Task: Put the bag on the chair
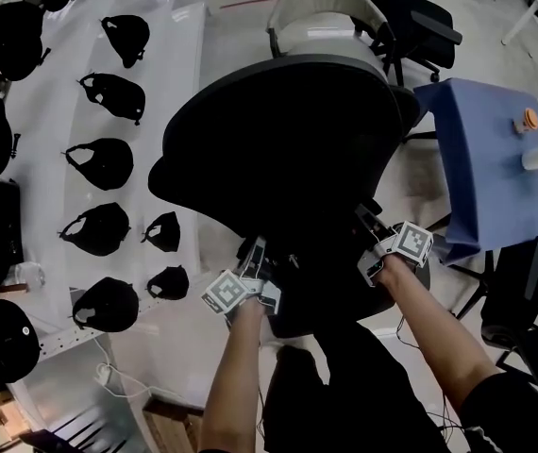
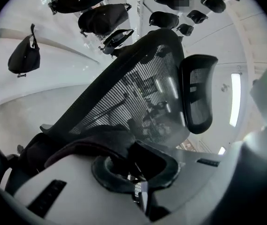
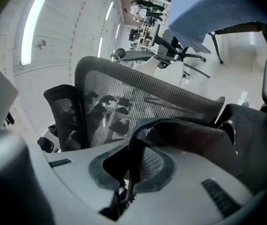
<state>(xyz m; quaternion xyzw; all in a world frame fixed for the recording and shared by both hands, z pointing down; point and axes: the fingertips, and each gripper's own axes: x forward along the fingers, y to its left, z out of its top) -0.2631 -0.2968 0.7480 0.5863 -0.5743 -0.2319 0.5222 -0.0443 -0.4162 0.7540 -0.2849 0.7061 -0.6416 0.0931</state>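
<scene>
Black bag [image 2: 91, 139] stretches between your left gripper [image 2: 140, 191] and right gripper [image 3: 122, 193], both pinching its fabric, just before the mesh office chair [image 2: 138, 88]; a blue-draped desk [image 1: 481, 159] stands right.

Office chairs [image 1: 283, 121] are standing around and black bags [image 1: 107, 161] are lying in rows on a white bench [image 1: 52, 130], suggesting an office workroom.

Layout as I see it from above. The chair [image 1: 288, 130] is at centre, its backrest ahead of me. The bag [image 3: 199, 143] lies between my left gripper [image 1: 252, 270] and right gripper [image 1: 376, 242], just before that backrest. Spare bags [image 1: 109, 163] lie in rows on the shelf [image 1: 52, 130] at left. A table [image 1: 481, 159] stands at right. Two further chairs [image 1: 330, 22] stand behind.
</scene>
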